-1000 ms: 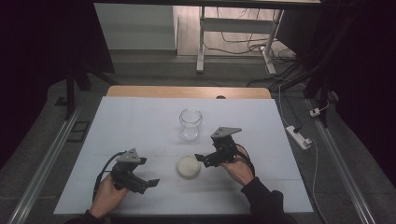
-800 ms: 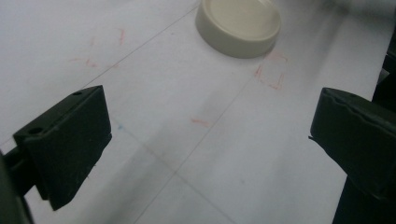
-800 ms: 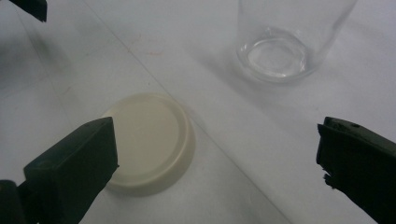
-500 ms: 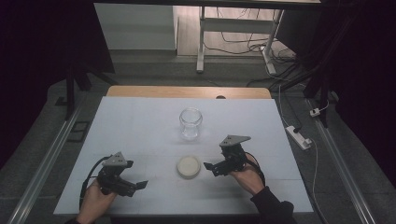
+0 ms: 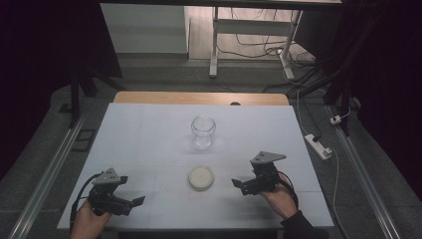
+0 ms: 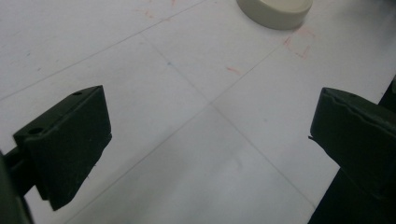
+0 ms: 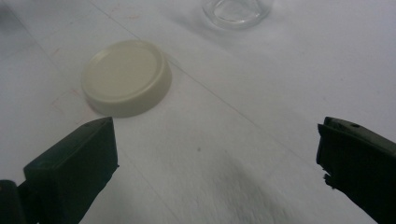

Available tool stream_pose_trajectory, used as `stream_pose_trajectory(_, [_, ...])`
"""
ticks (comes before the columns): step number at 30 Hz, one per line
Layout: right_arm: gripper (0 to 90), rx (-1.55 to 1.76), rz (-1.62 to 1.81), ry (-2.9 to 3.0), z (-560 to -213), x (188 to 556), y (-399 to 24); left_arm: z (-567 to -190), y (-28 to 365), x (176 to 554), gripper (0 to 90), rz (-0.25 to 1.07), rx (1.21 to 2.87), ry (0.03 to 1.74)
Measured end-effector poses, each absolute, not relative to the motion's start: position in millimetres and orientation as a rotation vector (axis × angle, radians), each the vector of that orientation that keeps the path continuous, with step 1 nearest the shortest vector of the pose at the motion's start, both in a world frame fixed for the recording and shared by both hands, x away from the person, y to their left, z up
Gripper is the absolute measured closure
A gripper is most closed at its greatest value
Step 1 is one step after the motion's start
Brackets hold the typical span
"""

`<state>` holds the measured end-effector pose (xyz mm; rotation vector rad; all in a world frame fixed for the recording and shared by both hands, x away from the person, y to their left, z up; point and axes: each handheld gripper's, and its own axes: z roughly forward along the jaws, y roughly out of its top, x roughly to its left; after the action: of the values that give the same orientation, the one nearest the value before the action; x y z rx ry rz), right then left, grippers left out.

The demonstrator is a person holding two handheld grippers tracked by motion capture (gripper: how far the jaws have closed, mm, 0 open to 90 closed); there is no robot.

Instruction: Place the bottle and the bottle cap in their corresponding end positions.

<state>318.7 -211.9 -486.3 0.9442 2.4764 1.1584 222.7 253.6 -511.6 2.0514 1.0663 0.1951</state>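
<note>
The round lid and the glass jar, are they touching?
Apart. The high view shows bare white table between the lid and the glass jar.

High overhead; two close views, shared lid.

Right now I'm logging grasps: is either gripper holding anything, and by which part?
Nothing is held. The left gripper and right gripper both have their jaws open over bare table; the lid lies between them, untouched.
</note>
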Motion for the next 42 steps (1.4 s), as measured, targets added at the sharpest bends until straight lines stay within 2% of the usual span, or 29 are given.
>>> stream_pose_trajectory(23, [0.0,1.134,1.126,2.331,-490,271,-286,-519,292,191,0.0,0.238,1.984,1.206])
stream_pose_trajectory(42, [0.0,1.237,1.027,2.306,-497,248,-306,-526,304,176,0.0,0.264,1.994,1.298])
